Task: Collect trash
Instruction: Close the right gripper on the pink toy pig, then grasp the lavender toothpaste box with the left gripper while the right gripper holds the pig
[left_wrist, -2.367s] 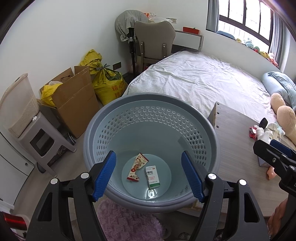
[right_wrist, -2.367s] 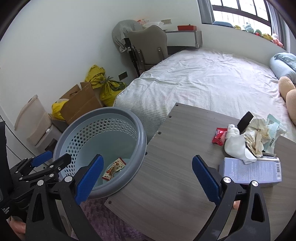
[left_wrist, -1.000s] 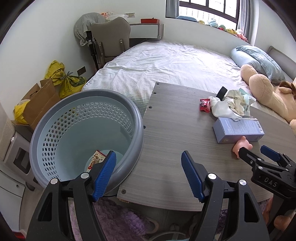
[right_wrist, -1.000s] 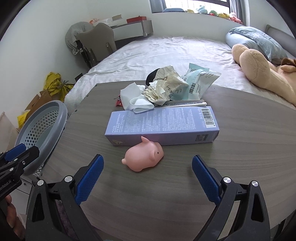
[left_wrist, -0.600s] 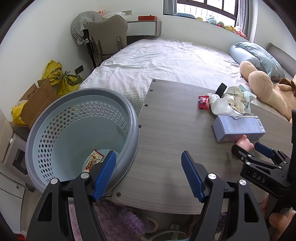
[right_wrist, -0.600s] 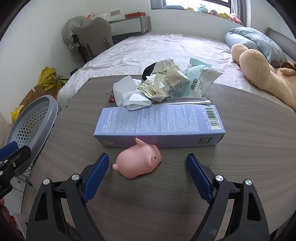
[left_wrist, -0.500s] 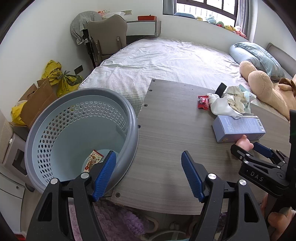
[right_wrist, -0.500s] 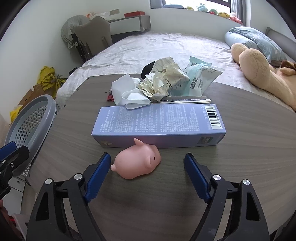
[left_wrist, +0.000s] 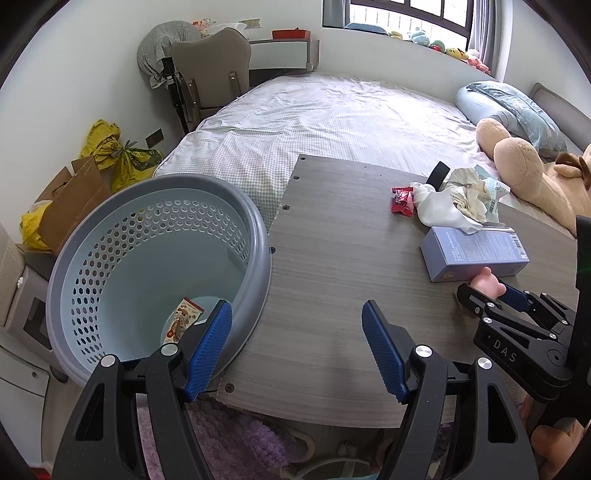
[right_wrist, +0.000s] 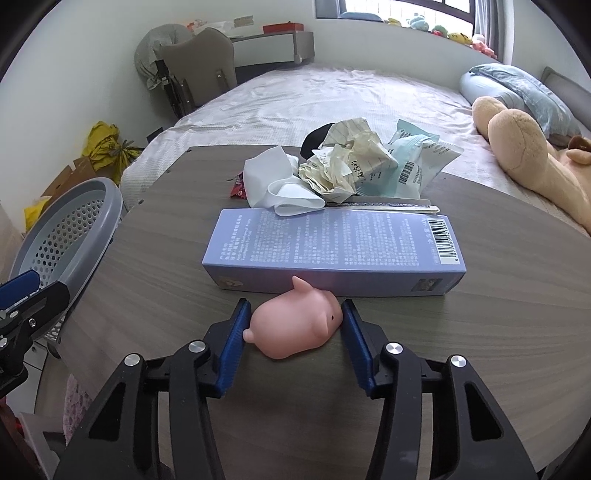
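A small pink pig toy (right_wrist: 295, 328) lies on the grey wooden table (left_wrist: 332, 277), just in front of a long lilac carton (right_wrist: 332, 243). My right gripper (right_wrist: 293, 314) is closing on the pig, and its blue pads touch the tail end and the snout. Behind the carton is a heap of crumpled paper (right_wrist: 347, 162), a white cloth (right_wrist: 280, 184), a pale blue packet (right_wrist: 417, 162) and a red wrapper (left_wrist: 402, 199). My left gripper (left_wrist: 295, 314) hangs open and empty over the table's near edge, beside the grey perforated basket (left_wrist: 255, 229), which holds a snack wrapper (left_wrist: 183, 319).
A bed runs behind the table, with a tan teddy bear (right_wrist: 524, 147) and a blue pillow at the right. A chair (left_wrist: 210, 66) and a desk stand at the far wall. Cardboard boxes (left_wrist: 70, 206) and yellow bags sit on the floor left of the basket.
The right gripper's jaws have come together from wide open onto the pig's two ends, and it has edged closer to the pig. The left gripper has stayed put and open.
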